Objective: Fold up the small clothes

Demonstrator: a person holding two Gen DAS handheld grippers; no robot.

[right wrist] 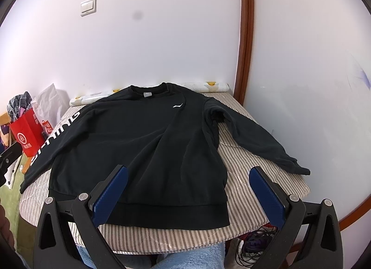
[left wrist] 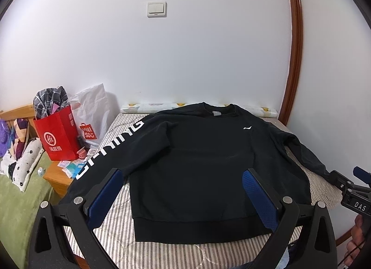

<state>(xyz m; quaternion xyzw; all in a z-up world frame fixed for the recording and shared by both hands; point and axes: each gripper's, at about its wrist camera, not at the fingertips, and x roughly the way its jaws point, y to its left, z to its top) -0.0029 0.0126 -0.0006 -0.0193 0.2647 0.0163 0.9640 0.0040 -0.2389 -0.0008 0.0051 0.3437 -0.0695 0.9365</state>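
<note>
Sweatshirt [left wrist: 197,171] — black, long-sleeved — lies flat and face up on a striped bench [left wrist: 162,252], its long axis running near to far: hem at the near edge, collar at the far edge by the wall. A small white logo sits on the chest to the right. The left sleeve [left wrist: 109,150] carries white lettering and angles out to the near left, its cuff past the bench edge. The right sleeve [right wrist: 255,139] angles out to the near right, cuff close to the bench's right edge.

Left hand-held gripper [left wrist: 183,176] hovers over the hem with its blue pads spread wide, holding nothing. Right hand-held gripper [right wrist: 187,174] hangs over the near right corner of the sweatshirt — also wide apart and empty.

Off to the left stand a red bag [left wrist: 58,134] and a white bag [left wrist: 92,111] on a wooden nightstand [left wrist: 58,178].
</note>
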